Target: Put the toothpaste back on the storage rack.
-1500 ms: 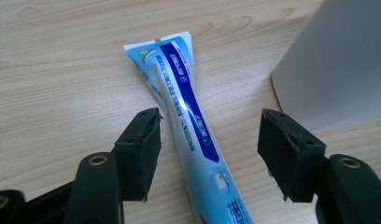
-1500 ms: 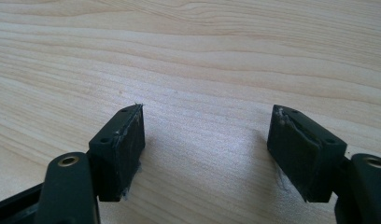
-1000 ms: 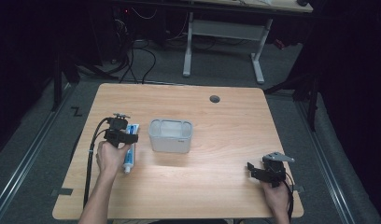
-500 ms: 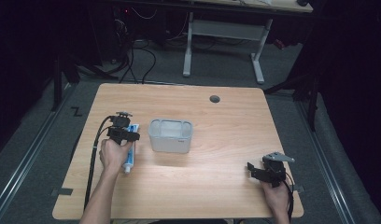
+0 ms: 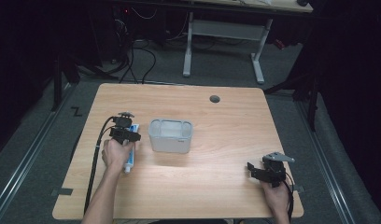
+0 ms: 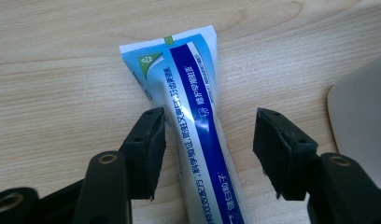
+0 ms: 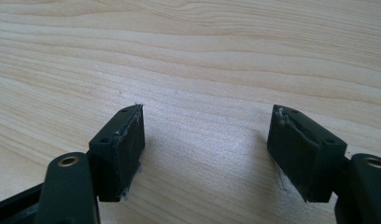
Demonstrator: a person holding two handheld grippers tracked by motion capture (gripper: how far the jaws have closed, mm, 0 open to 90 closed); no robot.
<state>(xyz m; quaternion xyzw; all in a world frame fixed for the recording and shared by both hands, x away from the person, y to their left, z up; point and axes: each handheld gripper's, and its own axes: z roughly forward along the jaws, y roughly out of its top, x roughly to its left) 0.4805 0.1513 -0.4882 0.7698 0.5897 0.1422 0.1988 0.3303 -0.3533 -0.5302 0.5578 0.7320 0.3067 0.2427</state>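
A blue and white toothpaste tube (image 6: 198, 126) lies flat on the wooden table, its crimped end pointing away from the person. My left gripper (image 6: 207, 149) is open, one jaw on each side of the tube, close to it but with a small gap on the right. From above, the left gripper (image 5: 125, 133) sits over the tube (image 5: 130, 156) at the table's left. A clear plastic box (image 5: 171, 135) stands just right of it. My right gripper (image 7: 205, 149) is open over bare wood, low at the front right of the table (image 5: 262, 173).
The box's pale rim (image 6: 361, 126) shows at the right edge of the left gripper view. A round cable hole (image 5: 215, 99) sits near the table's far edge. A black cable (image 5: 93, 158) trails from the left gripper. Behind the table (image 5: 216, 186) stands a desk frame (image 5: 223, 44).
The left gripper has edged slightly toward the person along the tube. The right gripper has not moved.
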